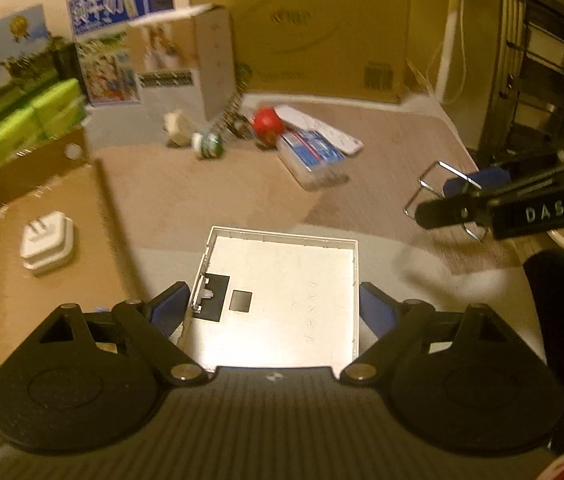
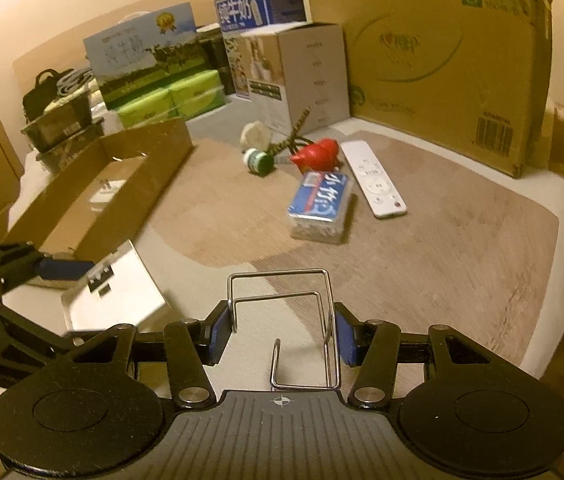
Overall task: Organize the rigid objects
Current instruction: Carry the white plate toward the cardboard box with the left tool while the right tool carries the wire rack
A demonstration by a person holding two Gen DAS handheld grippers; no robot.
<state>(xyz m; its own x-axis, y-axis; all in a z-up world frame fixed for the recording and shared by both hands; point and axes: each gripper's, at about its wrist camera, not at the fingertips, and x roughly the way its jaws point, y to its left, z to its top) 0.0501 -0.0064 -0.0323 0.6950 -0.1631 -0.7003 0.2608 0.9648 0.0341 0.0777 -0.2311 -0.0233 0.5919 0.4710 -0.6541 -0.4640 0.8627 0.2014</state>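
The left gripper (image 1: 274, 308) is clamped on a white tray (image 1: 282, 300), a flat square piece with a low rim; its blue pads (image 1: 170, 312) press on both side edges. In the left wrist view the tray fills the lower centre of the frame.

The right gripper (image 2: 280, 338) is clamped on a wire rack (image 2: 282, 320) of bent metal, which stands between its blue pads (image 2: 218, 338) at the lower centre of the right wrist view. In the left wrist view this gripper (image 1: 454, 200) comes in at the right edge, and its arm shows the letters "DAS".

At the left of both views lies an open cardboard box (image 2: 98, 196), and a white plug (image 1: 48, 242) lies inside it.

In the middle of the table (image 2: 462, 216) lie a clear box with a blue label (image 2: 320, 208), a white remote (image 2: 374, 178), a red object (image 2: 318, 154) and a small green and white bottle (image 2: 258, 160). The label has Chinese writing that I cannot read well.

At the back stands a big carton (image 2: 442, 60) with a green "S" mark and a barcode. Milk cartons (image 2: 138, 48) with blue Chinese print stand in the upper left.
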